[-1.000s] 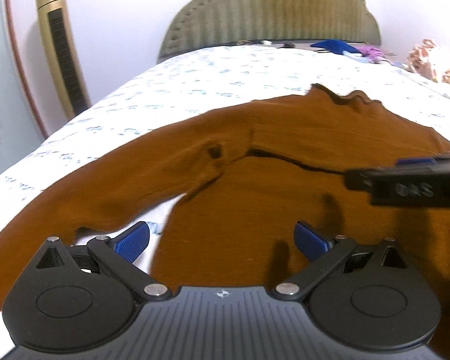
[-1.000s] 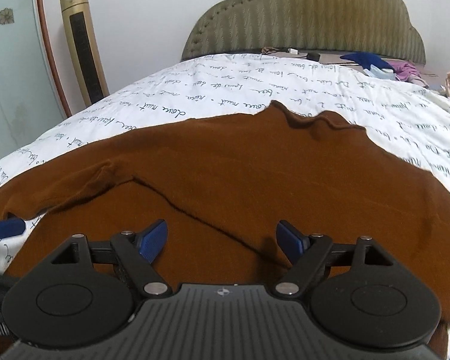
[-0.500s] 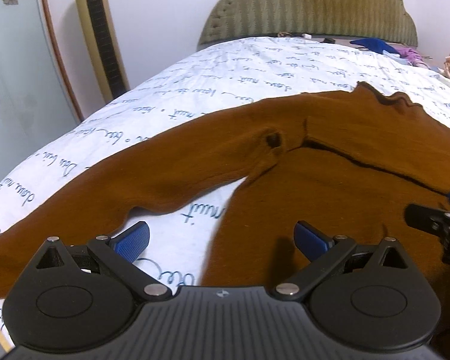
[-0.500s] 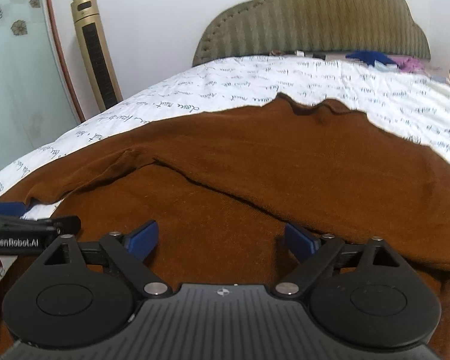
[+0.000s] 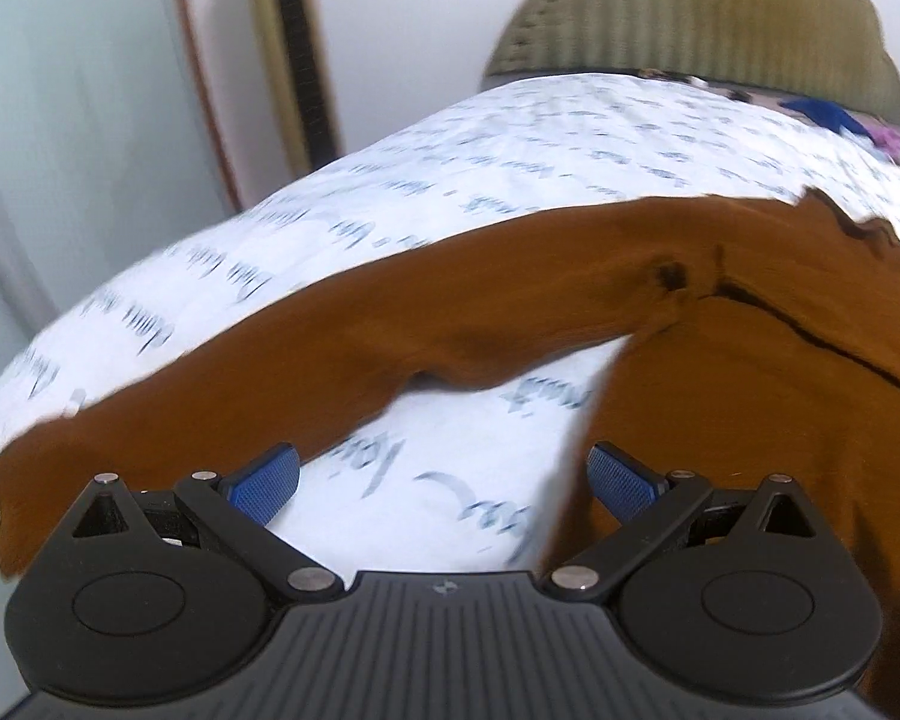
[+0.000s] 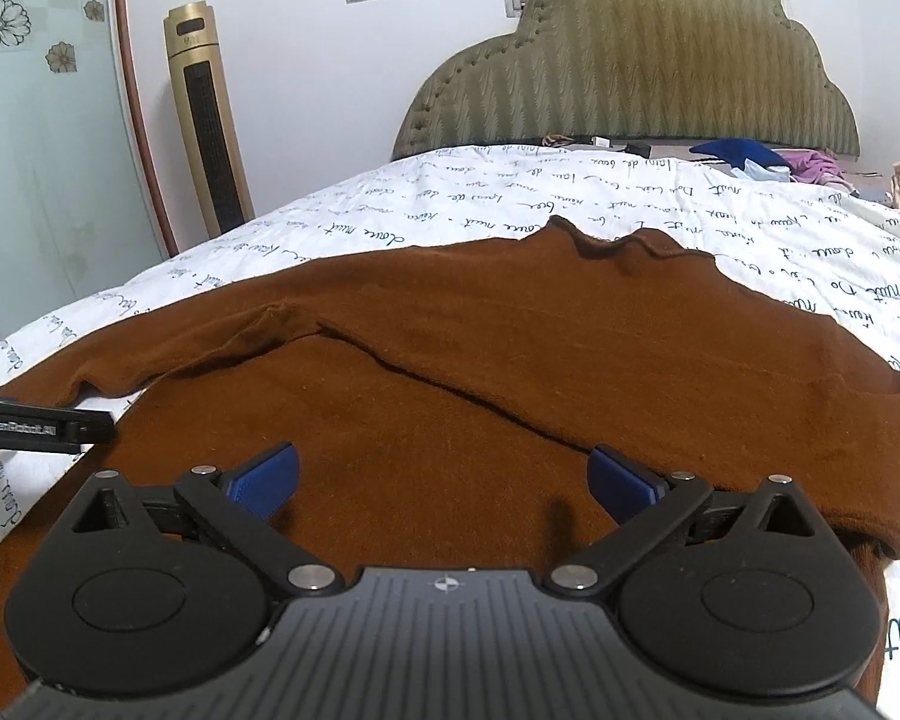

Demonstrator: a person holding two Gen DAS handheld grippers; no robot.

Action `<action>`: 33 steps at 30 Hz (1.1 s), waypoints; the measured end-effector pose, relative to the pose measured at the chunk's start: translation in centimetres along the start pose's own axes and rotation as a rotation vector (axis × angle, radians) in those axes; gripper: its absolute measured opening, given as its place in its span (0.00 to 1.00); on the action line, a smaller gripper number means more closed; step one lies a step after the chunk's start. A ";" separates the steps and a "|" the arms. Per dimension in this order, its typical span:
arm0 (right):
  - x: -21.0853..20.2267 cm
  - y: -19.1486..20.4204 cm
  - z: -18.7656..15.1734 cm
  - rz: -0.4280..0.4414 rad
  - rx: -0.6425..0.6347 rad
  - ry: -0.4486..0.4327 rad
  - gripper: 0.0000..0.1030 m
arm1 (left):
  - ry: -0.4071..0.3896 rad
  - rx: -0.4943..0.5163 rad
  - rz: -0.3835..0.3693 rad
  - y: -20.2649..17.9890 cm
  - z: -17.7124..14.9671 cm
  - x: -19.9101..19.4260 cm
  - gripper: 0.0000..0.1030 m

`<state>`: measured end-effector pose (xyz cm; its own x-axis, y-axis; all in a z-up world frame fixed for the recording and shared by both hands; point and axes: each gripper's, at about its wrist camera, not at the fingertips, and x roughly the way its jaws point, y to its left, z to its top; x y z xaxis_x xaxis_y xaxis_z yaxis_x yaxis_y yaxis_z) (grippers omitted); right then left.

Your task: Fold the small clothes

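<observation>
Grippers, left (image 5: pixel 444 483) and right (image 6: pixel 444 480), are hovering with jaws spread wide and empty, the right's opening, over a rust-brown knit sweater (image 6: pixel 510 372) lying beneath their fingers.

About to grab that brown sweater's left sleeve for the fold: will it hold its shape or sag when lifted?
Probably sags: the brown sweater lies limp on the bedspread, with soft creases at the armpit. The sleeve looks thin, likely light, so it should drape from one pinch point. The knit looks fuzzy, so slipping seems unlikely.
</observation>
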<state>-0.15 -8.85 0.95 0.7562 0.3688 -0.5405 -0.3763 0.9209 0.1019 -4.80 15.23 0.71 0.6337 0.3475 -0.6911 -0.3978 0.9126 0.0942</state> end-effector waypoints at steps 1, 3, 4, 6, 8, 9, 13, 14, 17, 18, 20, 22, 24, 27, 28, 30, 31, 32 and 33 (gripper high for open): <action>-0.1 0.0 -0.1 0.002 0.000 -0.002 0.98 | 0.016 -0.046 0.000 1.3 -0.3 0.1 1.00; -0.1 0.1 -0.1 0.007 0.000 -0.002 0.99 | 0.055 -0.150 -0.003 4.0 -0.8 0.2 1.00; -0.1 0.1 -0.2 0.009 0.001 -0.002 0.99 | 0.069 -0.187 -0.009 5.1 -1.1 0.4 1.00; 0.0 0.1 -0.2 0.012 0.004 0.001 0.99 | 0.098 -0.285 -0.028 7.5 -1.7 0.5 1.00; 0.1 0.1 -0.3 0.015 0.009 0.003 0.99 | 0.104 -0.402 -0.049 10.2 -2.4 0.5 1.00; 0.1 0.1 -0.3 0.016 0.011 0.003 0.99 | 0.099 -0.446 -0.056 11.3 -2.6 0.4 1.00; 0.2 0.1 -0.4 0.017 0.020 0.004 0.99 | 0.071 -0.642 -0.099 15.2 -3.1 0.2 1.00; 0.2 0.1 -0.4 0.017 0.021 0.005 0.99 | 0.067 -0.695 -0.110 16.2 -3.2 0.3 1.00; 0.3 0.1 -0.5 0.015 0.018 0.007 0.99 | 0.050 -0.815 -0.124 18.3 -3.3 0.5 0.99; 0.3 0.1 -0.5 0.014 0.018 0.008 0.99 | 0.042 -0.858 -0.125 19.1 -3.4 0.5 0.99; 0.3 0.0 -0.5 0.015 0.022 0.009 0.99 | 0.007 -0.971 -0.125 21.3 -3.9 0.4 0.98; 0.3 -0.1 -0.5 0.015 0.028 0.010 0.99 | -0.020 -1.061 -0.105 22.6 -4.3 0.4 0.87; 0.4 -0.2 -0.5 0.016 0.033 0.011 0.99 | -0.029 -1.096 -0.076 23.4 -4.4 0.3 0.67; 0.5 -0.2 -0.6 0.018 0.035 0.013 1.00 | -0.017 -1.084 -0.033 24.0 -3.8 0.8 0.29; 0.5 -0.2 -0.6 0.018 0.035 0.014 1.00 | -0.008 -1.079 -0.030 23.8 -3.6 1.1 0.20; 0.6 -0.2 -0.6 0.018 0.036 0.016 1.00 | -0.007 -1.065 -0.028 23.4 -2.9 1.4 0.11; 0.7 -0.3 -0.6 0.018 0.038 0.017 1.00 | -0.020 -1.041 -0.022 23.1 -2.4 1.3 0.10; 0.7 -0.3 -0.6 0.017 0.040 0.018 1.00 | -0.036 -1.018 -0.015 22.6 -2.1 1.0 0.09; 0.7 -0.4 -0.5 0.017 0.042 0.019 1.00 | -0.075 -0.967 0.003 21.9 -1.2 0.6 0.09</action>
<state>0.20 -9.00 0.09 0.7394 0.3828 -0.5538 -0.3661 0.9190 0.1465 -13.88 35.19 1.48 0.6594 0.3930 -0.6410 -0.7518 0.3521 -0.5575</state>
